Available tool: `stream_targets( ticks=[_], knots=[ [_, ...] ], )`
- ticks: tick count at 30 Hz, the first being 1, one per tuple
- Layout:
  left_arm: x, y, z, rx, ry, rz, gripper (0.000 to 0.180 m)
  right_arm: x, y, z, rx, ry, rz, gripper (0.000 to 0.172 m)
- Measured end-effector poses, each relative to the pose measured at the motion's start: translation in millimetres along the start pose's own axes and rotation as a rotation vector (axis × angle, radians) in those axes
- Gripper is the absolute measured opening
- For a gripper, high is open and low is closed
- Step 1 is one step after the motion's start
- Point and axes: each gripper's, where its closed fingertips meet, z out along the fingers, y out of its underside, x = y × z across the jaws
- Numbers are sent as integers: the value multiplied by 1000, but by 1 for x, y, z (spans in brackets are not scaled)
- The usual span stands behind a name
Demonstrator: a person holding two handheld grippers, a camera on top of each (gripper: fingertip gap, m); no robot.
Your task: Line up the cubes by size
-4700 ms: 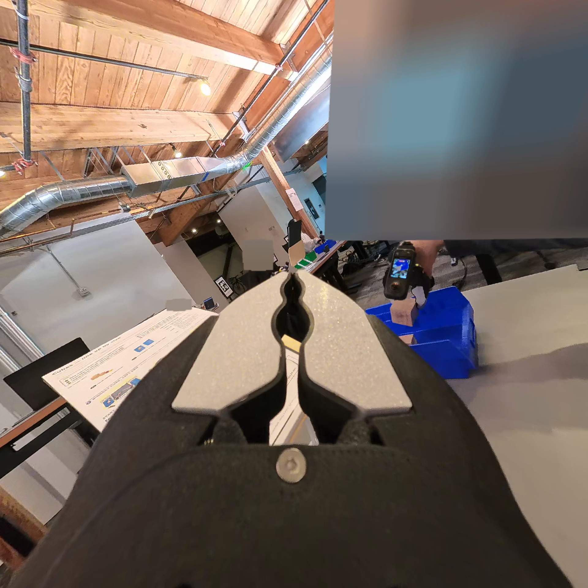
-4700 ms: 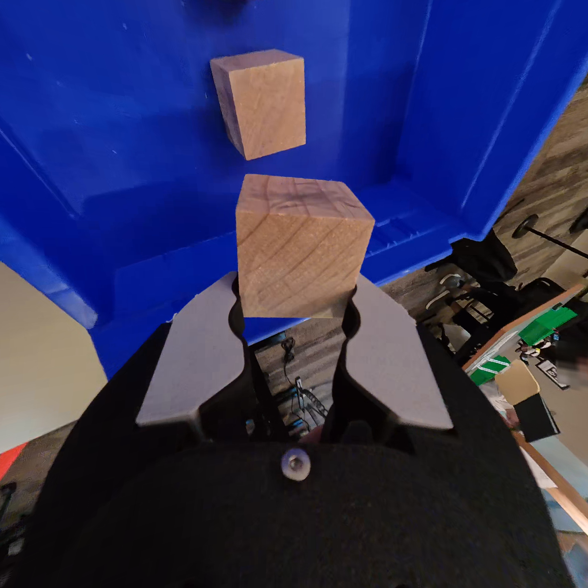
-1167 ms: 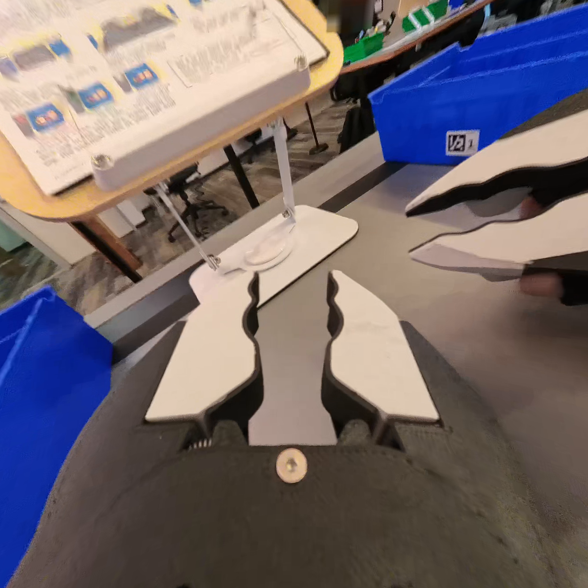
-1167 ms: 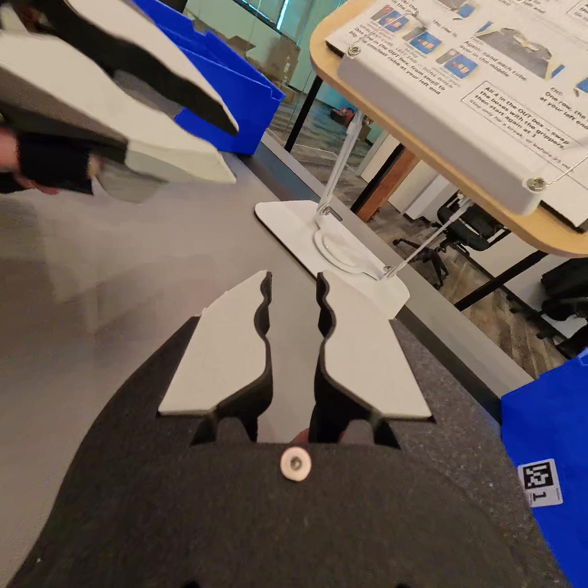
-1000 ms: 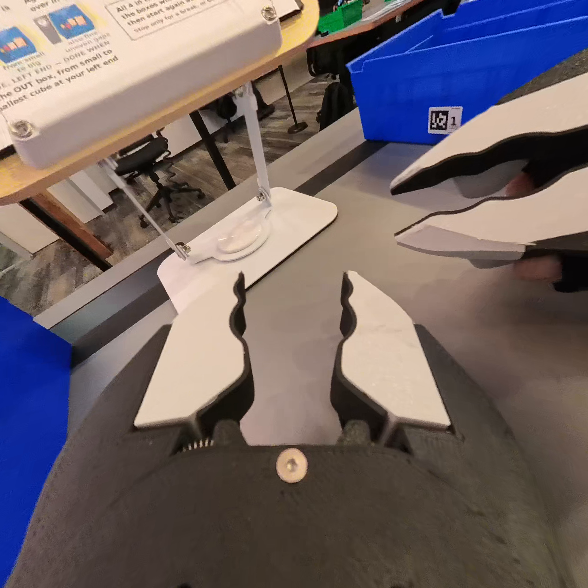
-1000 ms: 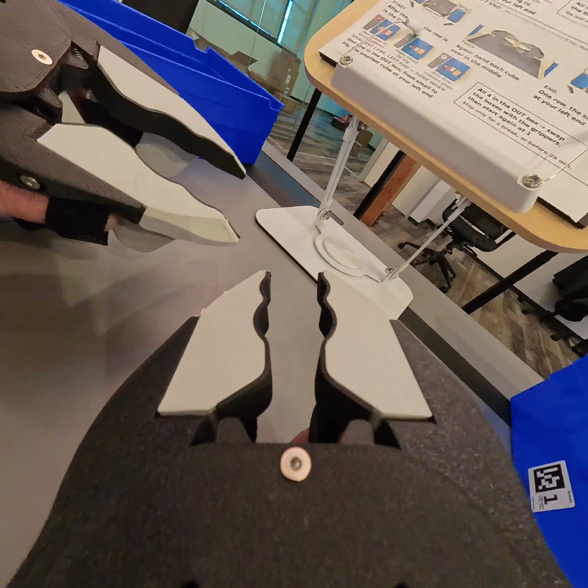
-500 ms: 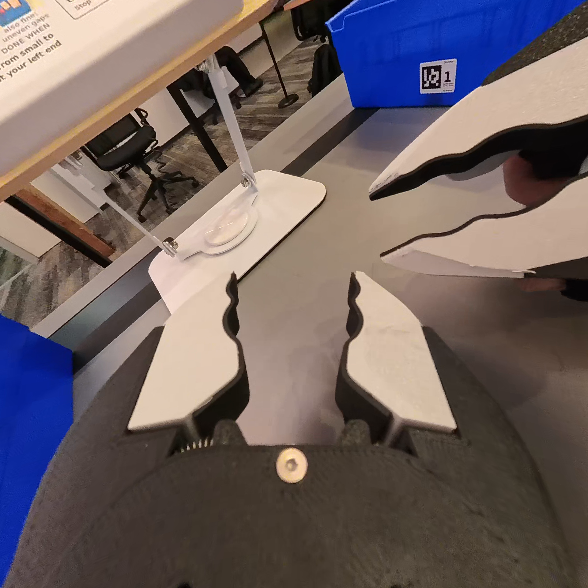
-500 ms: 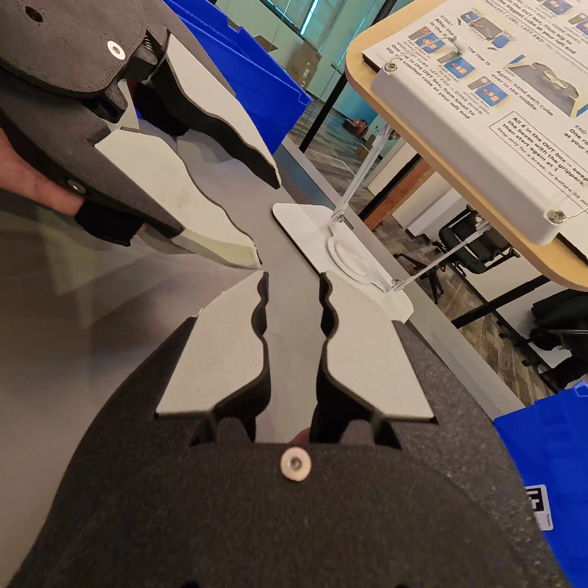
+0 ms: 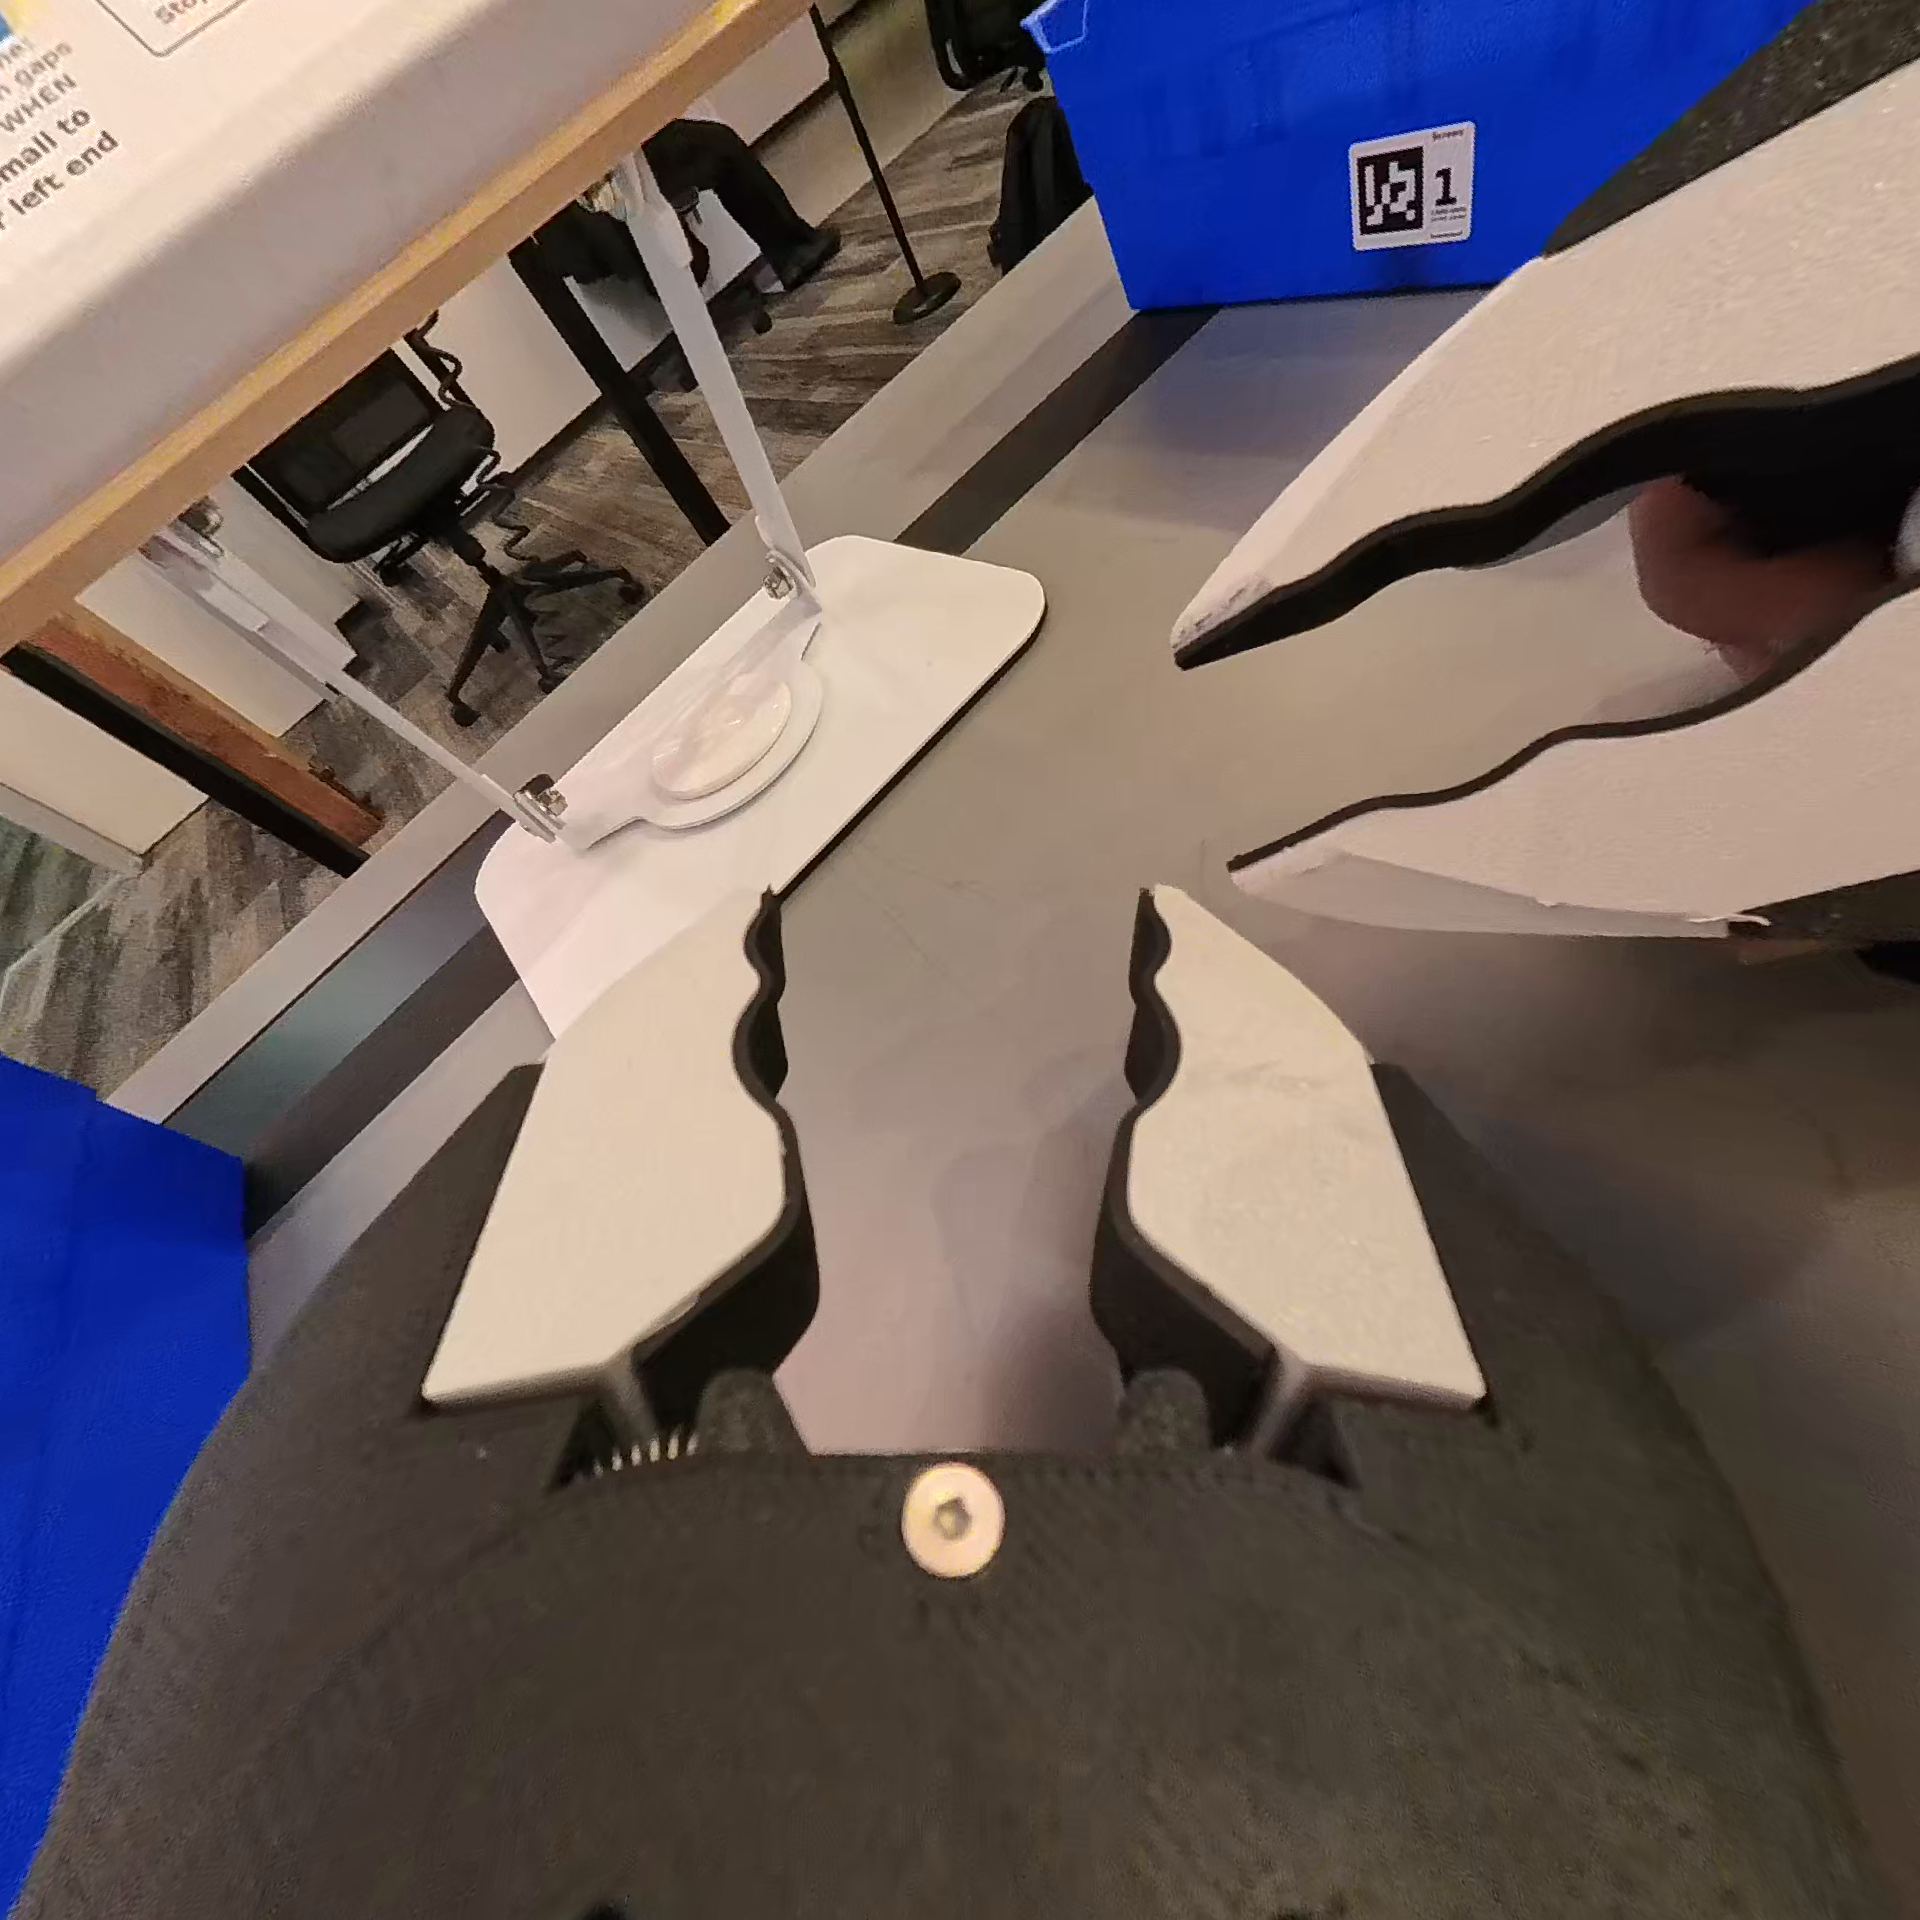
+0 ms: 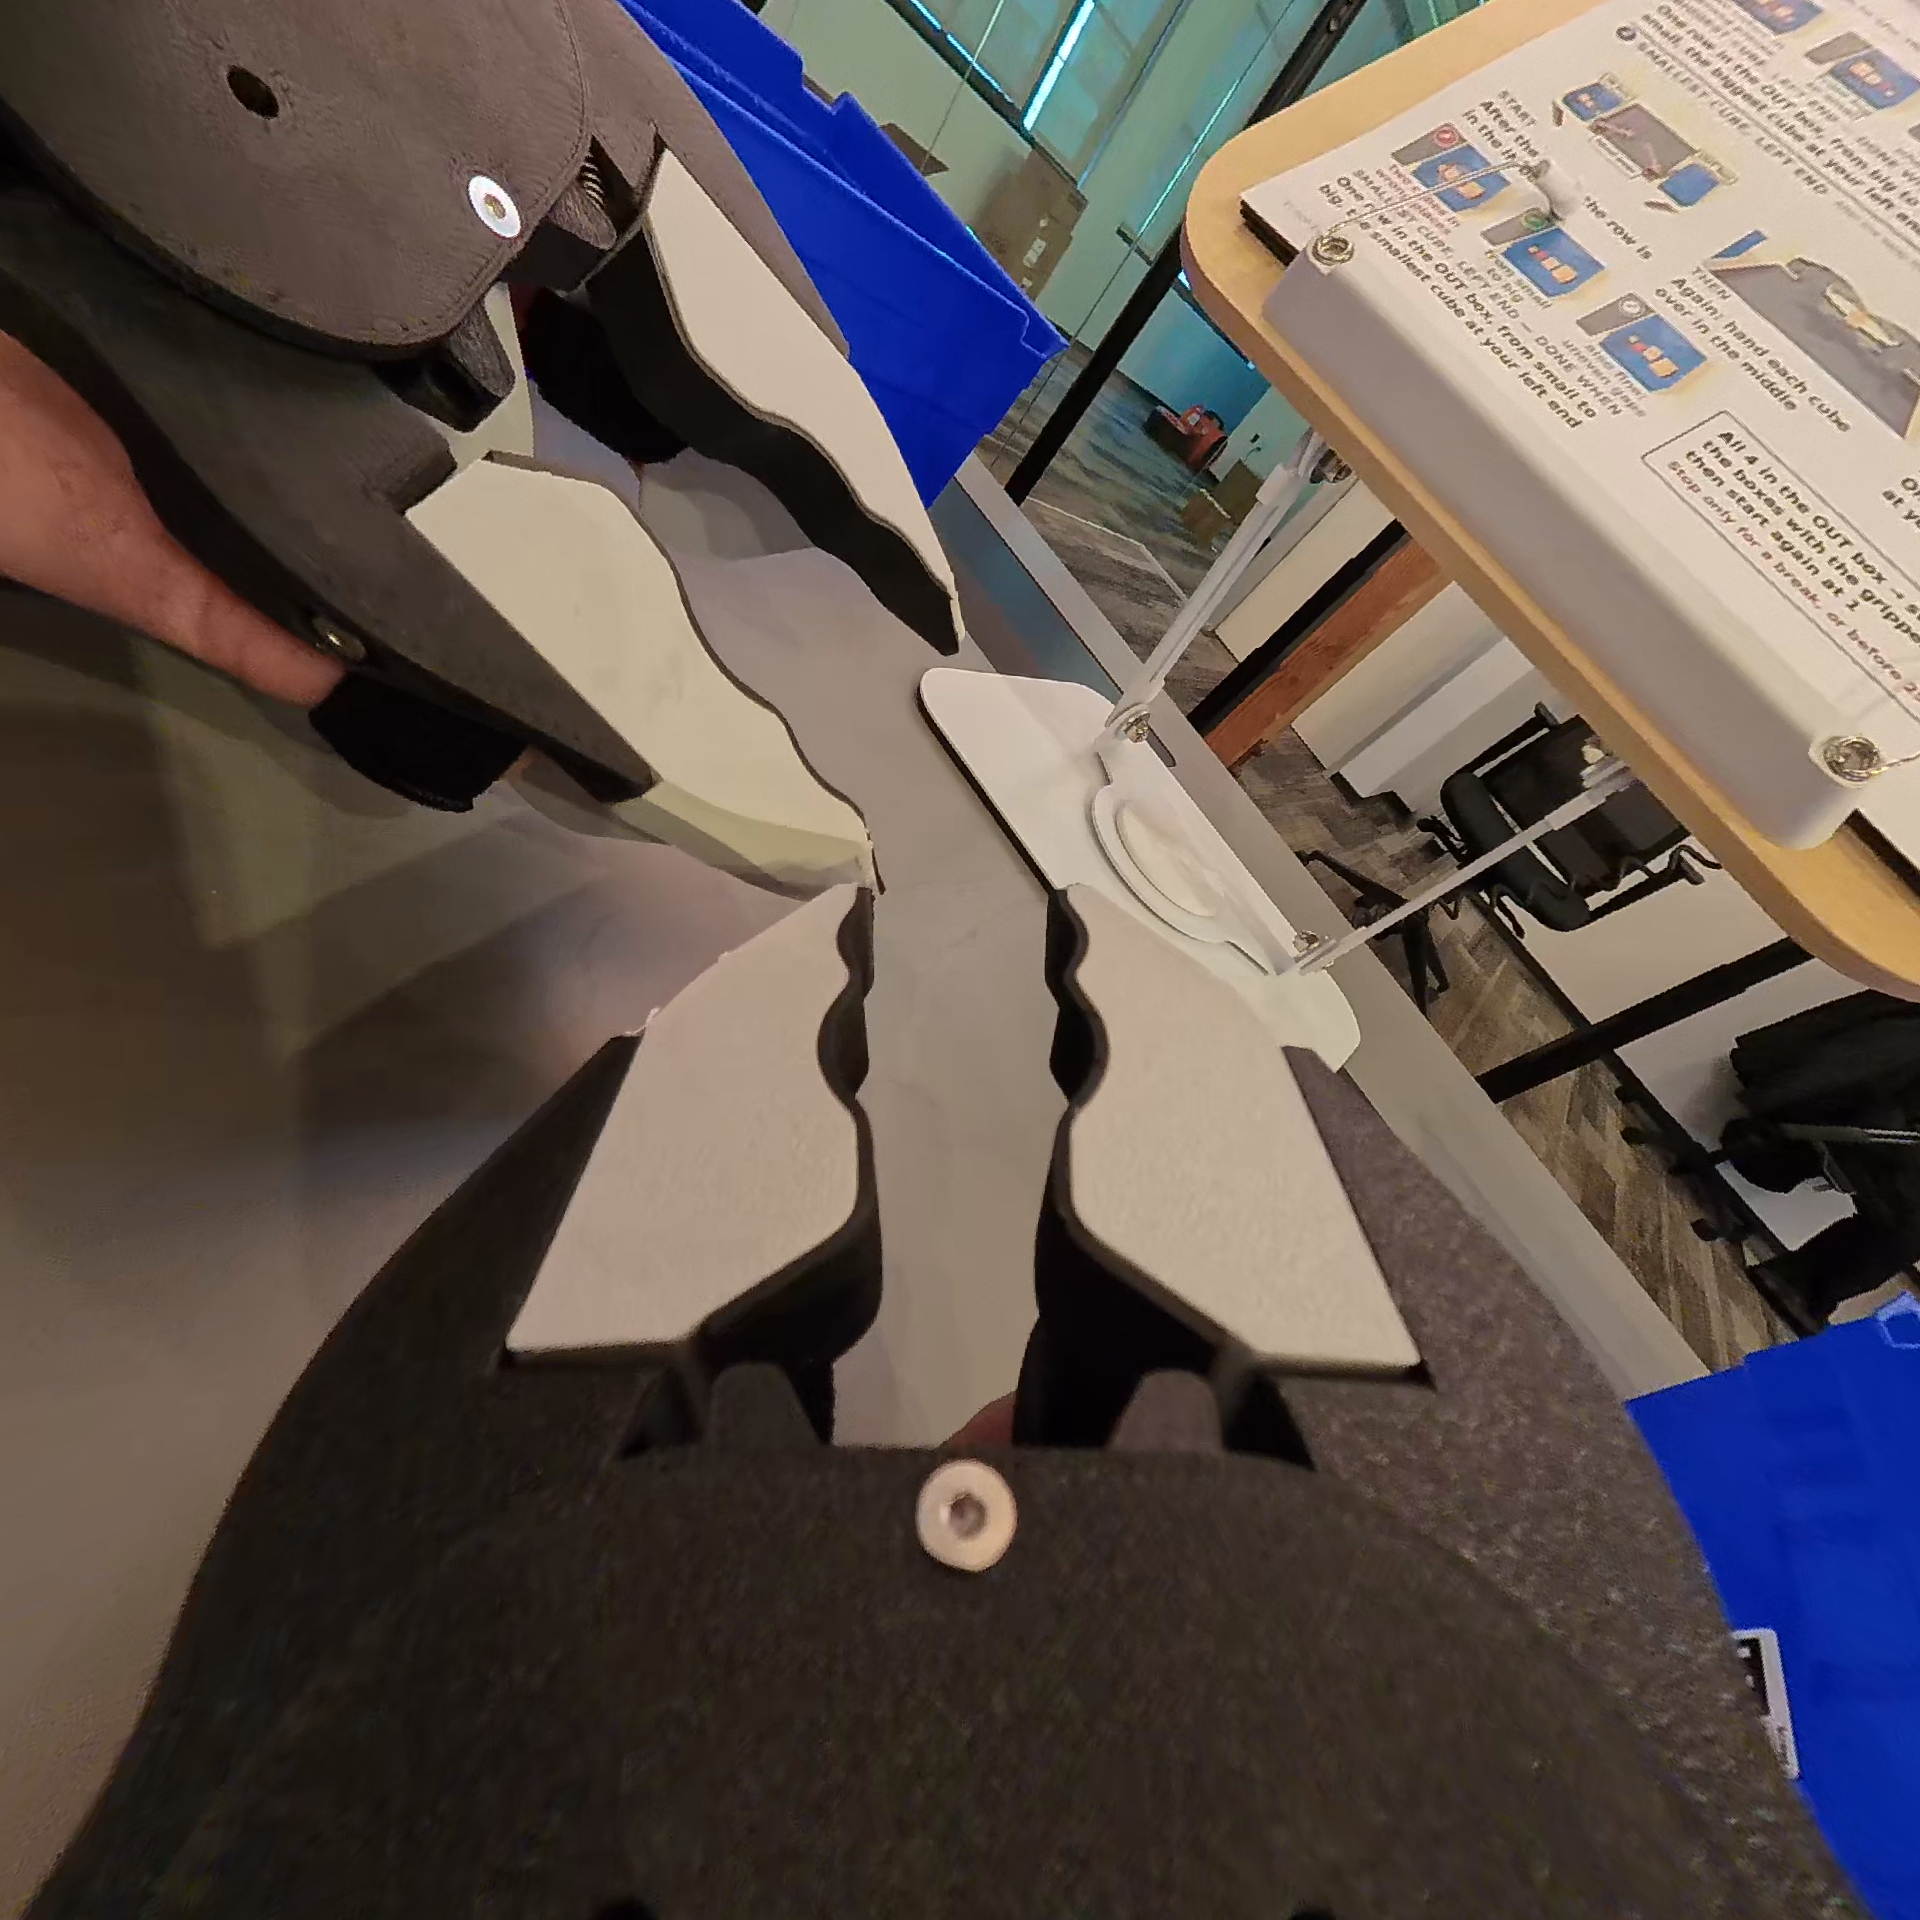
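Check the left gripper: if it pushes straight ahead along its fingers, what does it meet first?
Likely the bare grey table. The left gripper is open and empty, angled down at it. The white stand base sits left of that line, the right gripper right; depth unclear.

Stand base (image 9: 790, 707) on table (image 9: 966, 1091); bin (image 9: 1247, 135) behind, right.

Two hand-held grippers: left (image 9: 954, 920), right (image 10: 961, 914). Two blue bins (image 9: 1247, 125) (image 9: 94, 1299). One white stand (image 9: 831, 675). One instruction board (image 10: 1662, 364).

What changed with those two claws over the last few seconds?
The right claw held a wooden cube over a blue bin; now it is empty over the grey table. The left claw came down from pointing upward and opened. Their tips have drawn close. The white stand stayed put.
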Motion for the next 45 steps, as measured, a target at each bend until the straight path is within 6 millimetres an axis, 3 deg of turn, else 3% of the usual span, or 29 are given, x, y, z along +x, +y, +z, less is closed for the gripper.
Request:
stream_targets(
  ticks=[45],
  knots=[
    [-2, 7, 2, -52, -22, -11, 70, -4, 0, 1, -5, -9, -25, 32]
  ],
)
